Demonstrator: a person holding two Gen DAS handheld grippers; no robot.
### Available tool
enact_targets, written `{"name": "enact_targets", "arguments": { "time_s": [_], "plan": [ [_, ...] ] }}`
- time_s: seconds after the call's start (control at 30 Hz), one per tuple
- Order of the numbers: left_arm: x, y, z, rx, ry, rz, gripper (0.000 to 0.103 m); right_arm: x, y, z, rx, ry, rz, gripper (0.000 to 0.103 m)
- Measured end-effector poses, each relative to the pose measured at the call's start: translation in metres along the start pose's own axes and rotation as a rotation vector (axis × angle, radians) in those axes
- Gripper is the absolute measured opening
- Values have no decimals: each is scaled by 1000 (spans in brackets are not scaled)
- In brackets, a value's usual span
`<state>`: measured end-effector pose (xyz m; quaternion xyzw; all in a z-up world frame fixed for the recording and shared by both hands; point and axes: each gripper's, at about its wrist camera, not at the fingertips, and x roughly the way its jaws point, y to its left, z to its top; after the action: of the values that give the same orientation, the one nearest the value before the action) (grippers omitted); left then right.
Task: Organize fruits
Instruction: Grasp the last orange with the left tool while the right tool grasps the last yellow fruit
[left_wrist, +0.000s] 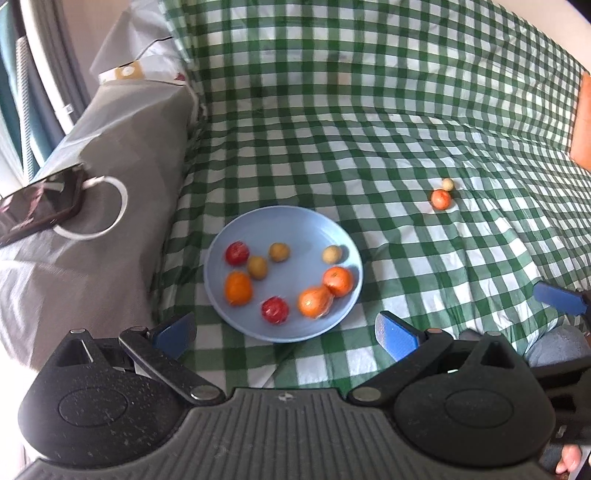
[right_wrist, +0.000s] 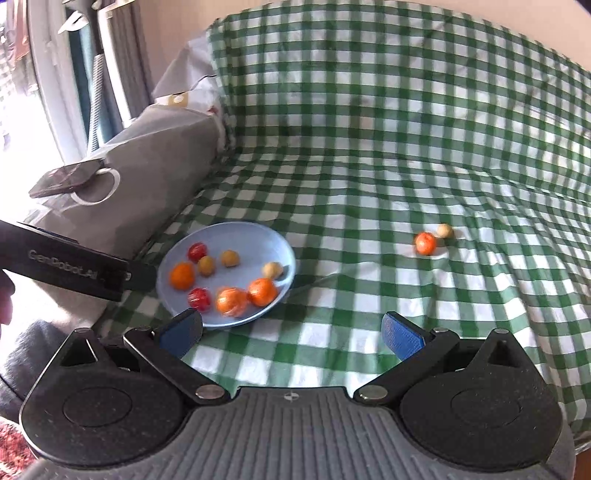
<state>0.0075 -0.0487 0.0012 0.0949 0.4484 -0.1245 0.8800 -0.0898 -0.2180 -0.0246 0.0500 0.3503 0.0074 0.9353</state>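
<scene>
A light blue plate (left_wrist: 295, 225) lies on the green checked cloth and holds several fruits: oranges (left_wrist: 238, 288), red ones (left_wrist: 275, 309) and small yellow-brown ones (left_wrist: 279, 252). One orange at the plate's front is blurred (left_wrist: 316, 301). The plate also shows in the right wrist view (right_wrist: 255, 236). A small orange fruit (left_wrist: 440, 199) and a pale round one (left_wrist: 447, 184) lie together on the cloth to the right, also in the right wrist view (right_wrist: 425, 243) (right_wrist: 444, 230). My left gripper (left_wrist: 286, 332) is open and empty just before the plate. My right gripper (right_wrist: 291, 332) is open and empty, right of the plate.
A grey bag (left_wrist: 110, 155) with a dark phone (left_wrist: 40, 205) on it stands left of the plate. The checked cloth (left_wrist: 369, 110) rises up a backrest behind. An orange object (left_wrist: 583, 125) sits at the far right edge. The left gripper's body (right_wrist: 74, 266) crosses the right wrist view.
</scene>
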Motion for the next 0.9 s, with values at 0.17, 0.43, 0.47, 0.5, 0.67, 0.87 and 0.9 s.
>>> {"name": "enact_targets", "arguments": {
  "time_s": [0.17,0.43,0.47,0.5,0.67,0.87,0.9],
  "plan": [
    [21,-25,21,55,22,-29,103,12,-47,5,62,-31,-100,102],
    [75,-89,75,127,-22,-97,103,63,-145,10,143,-46,-270,102],
    [86,-99,82,133,-29,-108,103,71,-159,12,149,-50,-288,102],
    [100,-111,91,143,-43,-125,103,79,-173,15,159,-50,-314,102],
    [172,-171,121,214,-56,-177,103,114,-232,20,215,-57,-348,102],
    [253,-223,143,278,-17,-240,103,168,-273,15,157,-23,-345,102],
    [265,-227,145,298,-16,-226,103,175,-279,14,167,-15,-346,102]
  ]
}}
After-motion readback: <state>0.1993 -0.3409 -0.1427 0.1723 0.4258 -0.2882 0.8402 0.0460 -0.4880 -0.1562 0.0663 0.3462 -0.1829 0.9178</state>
